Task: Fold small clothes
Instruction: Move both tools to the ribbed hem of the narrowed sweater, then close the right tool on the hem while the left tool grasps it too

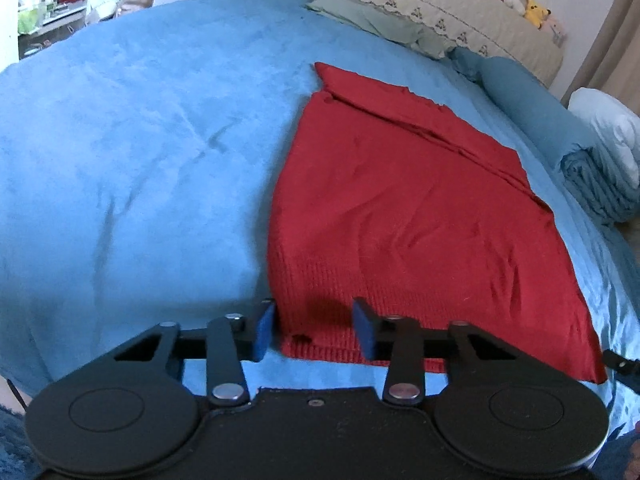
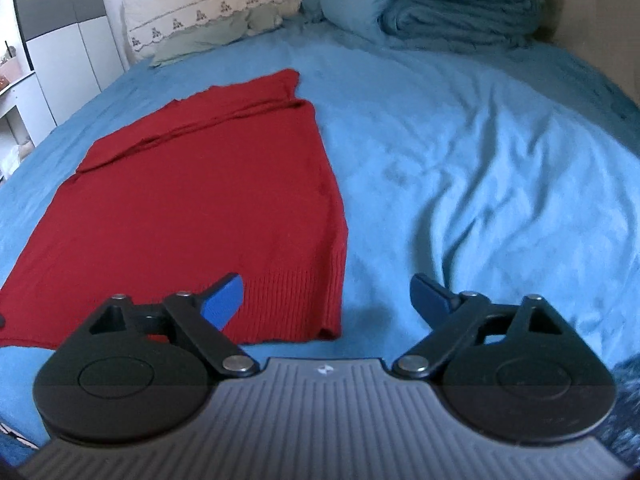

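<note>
Lying flat on the blue bedspread (image 1: 132, 152), a red knit garment (image 1: 400, 208) is spreading out with its ribbed hem toward the cameras and a folded-over layer along its far edge. Left gripper (image 1: 316, 330) is sitting low at the hem's left corner, its blue pads (image 1: 264, 332) partly closed around that corner, one just outside the cloth's edge and the other over the ribbing; a gap is showing, so no pinch yet. Right gripper (image 2: 328, 300) is hovering at the hem's opposite corner, spread wide, one pad over the ribbing, the other over bare bedspread. A rolled blue blanket (image 2: 452, 12) and a pale green cloth (image 1: 360, 16) are lying near the headboard, well apart from the garment.
</note>
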Available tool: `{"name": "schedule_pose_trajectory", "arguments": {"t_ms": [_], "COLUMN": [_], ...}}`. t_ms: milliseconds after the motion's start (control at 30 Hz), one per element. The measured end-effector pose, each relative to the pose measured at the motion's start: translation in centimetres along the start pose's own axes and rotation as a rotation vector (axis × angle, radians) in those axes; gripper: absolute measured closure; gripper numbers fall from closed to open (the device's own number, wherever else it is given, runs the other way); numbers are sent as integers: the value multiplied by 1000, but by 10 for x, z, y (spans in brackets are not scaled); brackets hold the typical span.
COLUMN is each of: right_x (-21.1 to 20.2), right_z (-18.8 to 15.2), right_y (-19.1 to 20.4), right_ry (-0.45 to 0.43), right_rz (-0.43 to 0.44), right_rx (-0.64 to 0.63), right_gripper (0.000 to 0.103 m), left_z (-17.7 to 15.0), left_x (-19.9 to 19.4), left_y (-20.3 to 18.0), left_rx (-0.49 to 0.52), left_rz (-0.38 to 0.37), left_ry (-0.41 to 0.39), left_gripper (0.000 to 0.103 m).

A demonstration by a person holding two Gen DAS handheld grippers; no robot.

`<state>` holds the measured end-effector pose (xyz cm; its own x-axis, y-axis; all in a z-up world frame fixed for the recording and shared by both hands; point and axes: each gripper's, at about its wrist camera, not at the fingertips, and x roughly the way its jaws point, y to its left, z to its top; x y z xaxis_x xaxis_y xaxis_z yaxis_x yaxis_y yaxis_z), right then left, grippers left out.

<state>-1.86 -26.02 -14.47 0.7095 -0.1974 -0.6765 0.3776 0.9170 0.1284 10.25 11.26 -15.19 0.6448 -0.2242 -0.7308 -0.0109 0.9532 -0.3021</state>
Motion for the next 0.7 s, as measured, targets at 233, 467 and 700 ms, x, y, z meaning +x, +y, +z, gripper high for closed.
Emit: {"name": "schedule_pose_trajectory", "arguments": {"t_ms": [233, 467, 700], "right_x": [16, 20, -4], "right_z": [-5, -4, 19], "right_y": [2, -7, -10], "right_ry": [82, 97, 34], "right_rz": [49, 49, 138], "right_rx": [41, 111, 172], "right_gripper": [38, 80, 81], "left_z": [-1, 0, 28], "left_x": [0, -3, -38], "left_y": [1, 5, -5], "left_rx": [-2, -4, -5], "left_rz": [12, 33, -27], "left_ry": [10, 23, -59], "left_gripper": [80, 99, 99]}}
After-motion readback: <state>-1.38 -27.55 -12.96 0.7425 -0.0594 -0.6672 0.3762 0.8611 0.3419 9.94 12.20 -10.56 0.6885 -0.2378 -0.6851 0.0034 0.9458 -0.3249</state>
